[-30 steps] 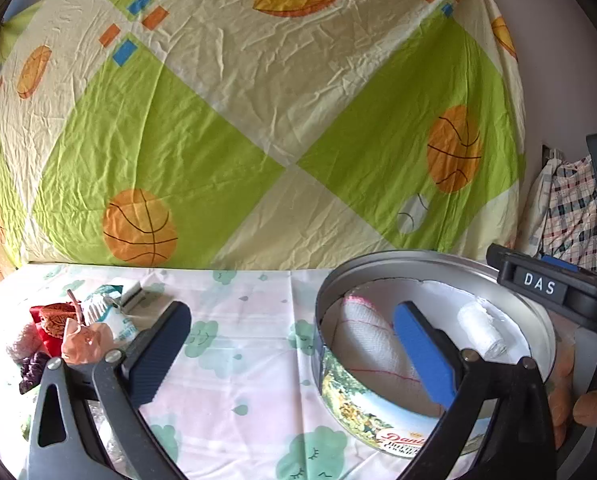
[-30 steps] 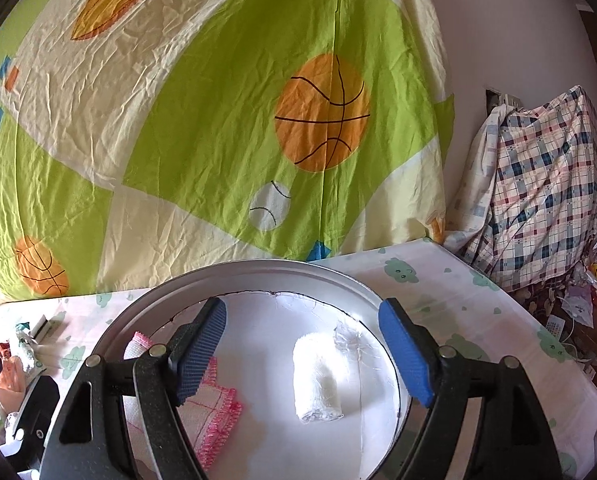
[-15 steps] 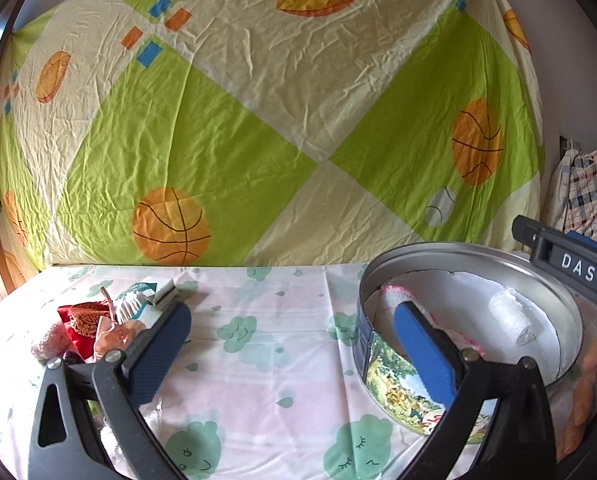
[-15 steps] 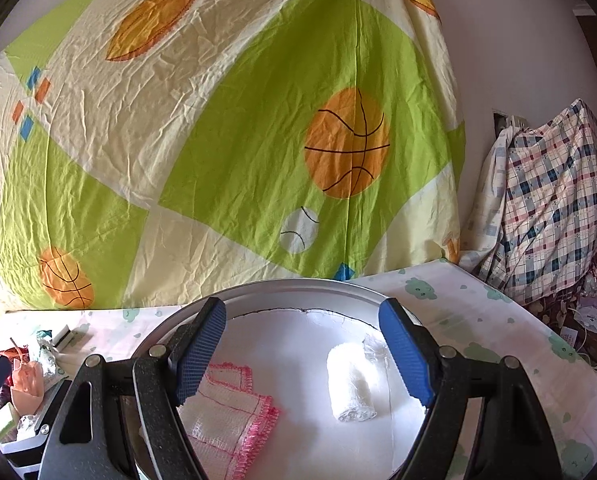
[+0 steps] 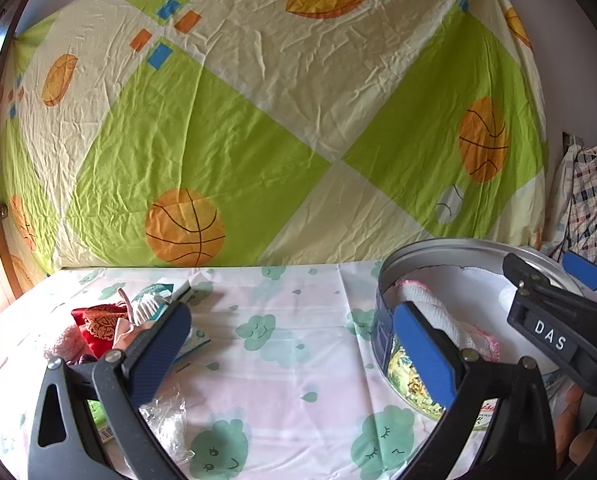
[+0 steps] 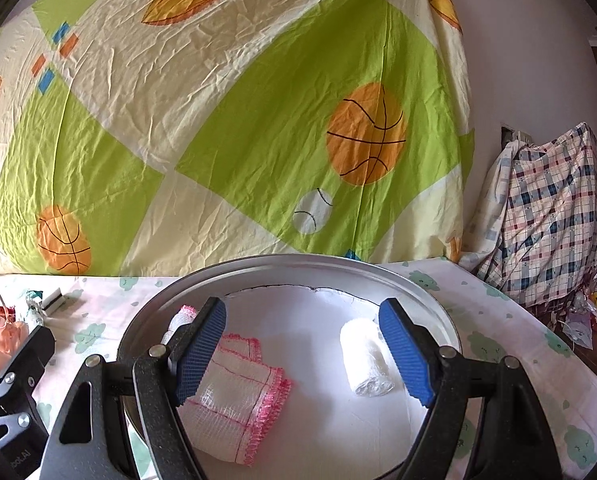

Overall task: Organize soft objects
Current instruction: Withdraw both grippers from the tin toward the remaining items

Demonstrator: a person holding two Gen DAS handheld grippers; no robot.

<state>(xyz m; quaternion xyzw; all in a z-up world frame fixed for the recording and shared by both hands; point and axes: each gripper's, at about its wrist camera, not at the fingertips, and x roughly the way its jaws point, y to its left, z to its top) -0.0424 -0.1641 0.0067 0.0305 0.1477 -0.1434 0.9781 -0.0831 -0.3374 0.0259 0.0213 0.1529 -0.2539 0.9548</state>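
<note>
The right gripper point(image 6: 302, 350) hangs over a round tin point(image 6: 282, 264) that stands on the tabletop point(image 5: 282, 344). Its jaws are wide open and hold nothing. Two soft things lie inside the tin on its white floor. One is a folded white cloth with a pink edge point(image 6: 238, 396). It lies under the left blue pad and a little past it, toward the middle of the jaws. The other is a small rolled white towel point(image 6: 364, 362). It lies just inside the right blue pad. Neither pad touches a cloth, as far as can be seen.

The left gripper point(image 5: 294, 344) points over the tabletop, which has a sheet with green cloud faces on it. Its jaws are wide open too, and nothing is between them but the bare sheet. The tin is on the right of this view, and the right pad of this gripper sits in front of its painted wall. The pink-edged cloth shows over the tin's rim there.

A little pile of soft things point(image 5: 102, 324) lies on the left of the tabletop, behind the left pad. In it I can count one red piece, one fluffy pink piece and one white brush-like thing. The rest of the pile is too mixed up to count. A crinkly clear bag point(image 5: 166, 420) lies near the bottom, beside the left pad.

A big sheet with basketballs point(image 5: 258, 120) hangs behind the tabletop. One checked cloth point(image 6: 554, 216) is heaped at the far right
</note>
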